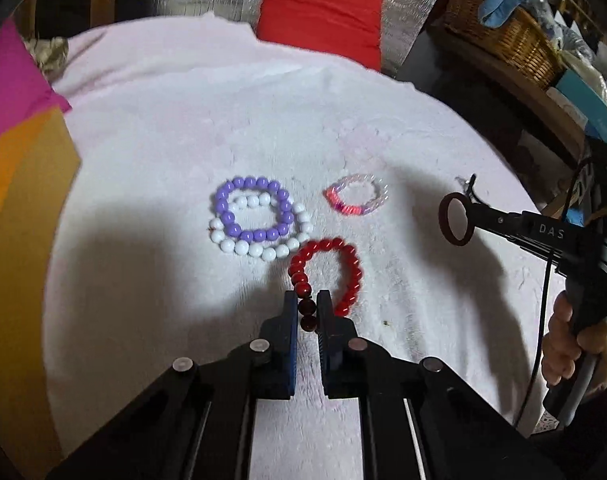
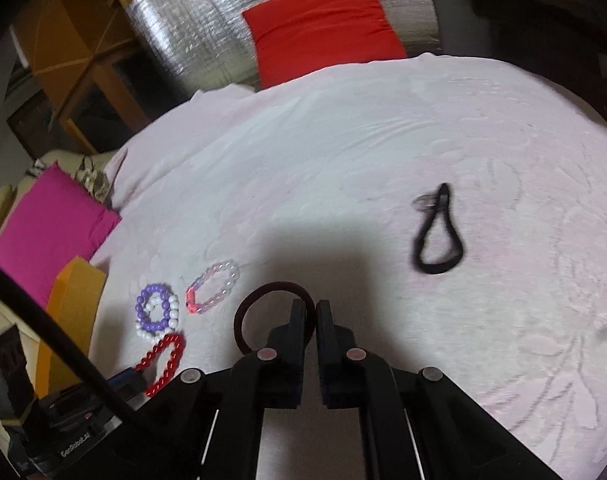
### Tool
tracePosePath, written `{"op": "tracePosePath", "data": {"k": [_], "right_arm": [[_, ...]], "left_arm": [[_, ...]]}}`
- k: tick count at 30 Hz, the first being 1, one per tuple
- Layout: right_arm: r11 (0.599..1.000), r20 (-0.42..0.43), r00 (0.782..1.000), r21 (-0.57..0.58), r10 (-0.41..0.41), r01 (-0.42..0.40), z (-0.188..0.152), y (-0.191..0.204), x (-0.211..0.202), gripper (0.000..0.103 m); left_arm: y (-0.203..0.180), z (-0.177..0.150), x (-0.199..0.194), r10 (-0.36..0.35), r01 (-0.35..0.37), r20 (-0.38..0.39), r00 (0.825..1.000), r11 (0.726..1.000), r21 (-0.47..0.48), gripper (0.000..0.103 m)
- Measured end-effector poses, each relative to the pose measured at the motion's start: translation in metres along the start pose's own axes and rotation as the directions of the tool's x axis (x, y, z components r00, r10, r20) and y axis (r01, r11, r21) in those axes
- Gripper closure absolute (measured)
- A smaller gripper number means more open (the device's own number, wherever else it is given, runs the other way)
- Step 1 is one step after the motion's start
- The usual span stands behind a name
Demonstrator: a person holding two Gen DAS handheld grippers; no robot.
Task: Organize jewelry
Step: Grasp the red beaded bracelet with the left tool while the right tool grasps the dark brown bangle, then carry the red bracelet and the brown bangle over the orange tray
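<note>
bracelets (image 1: 259,216) on pink blanket (image 1: 175,112)

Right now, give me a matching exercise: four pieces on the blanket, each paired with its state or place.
Things:
1. red bead bracelet
2. dark hair tie
3. purple bead bracelet
4. black loop

States:
A. lying alone on the blanket, far from the beads
B. clamped in the right gripper
C. resting on top of the white bead bracelet
D. pinched in the left gripper

Pairs: 1-D, 2-B, 3-C, 4-A
</note>
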State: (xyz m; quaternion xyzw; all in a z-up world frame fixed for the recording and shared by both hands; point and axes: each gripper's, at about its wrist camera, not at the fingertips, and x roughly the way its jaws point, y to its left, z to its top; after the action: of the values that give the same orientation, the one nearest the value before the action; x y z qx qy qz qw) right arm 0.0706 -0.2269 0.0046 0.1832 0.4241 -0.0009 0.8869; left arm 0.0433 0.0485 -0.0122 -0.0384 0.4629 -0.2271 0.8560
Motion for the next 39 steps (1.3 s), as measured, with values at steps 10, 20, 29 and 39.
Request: {"op": "tracePosePath", "data": {"k": [10,20,29,39], "right_arm": [[0.999,0.058,0.998,0.038,0.018,-0.02,0.005,-0.006,-0.022,0.097],[0.998,0.067,0.997,0.034,0.042,-0.044,0.0,0.008,-0.023,0.097],[0.999,0.085,0.996,0.018,0.03,-0.032,-0.03,0.025,-0.033,0.097],[0.999,0.109,0.993,-0.026,-0.043,0.046,-0.075,0.062,-0.059,0.097]], "left_arm": [[0.008,-0.005,-0.06,-0.003,0.005,0.103,0.995,1.0,-0.018,0.094],[0.021,-0.01,-0.086,0.018,-0.012,0.13,0.991,0.999,-0.05,0.094],[0.004,-0.01,-0.117,-0.011,0.022,0.214,0.977,0.999,-0.046,0.094],[0.032,-0.016,-0.166,0.042,-0.015,0.314,0.948,0.996,-0.088,0.094]]}}
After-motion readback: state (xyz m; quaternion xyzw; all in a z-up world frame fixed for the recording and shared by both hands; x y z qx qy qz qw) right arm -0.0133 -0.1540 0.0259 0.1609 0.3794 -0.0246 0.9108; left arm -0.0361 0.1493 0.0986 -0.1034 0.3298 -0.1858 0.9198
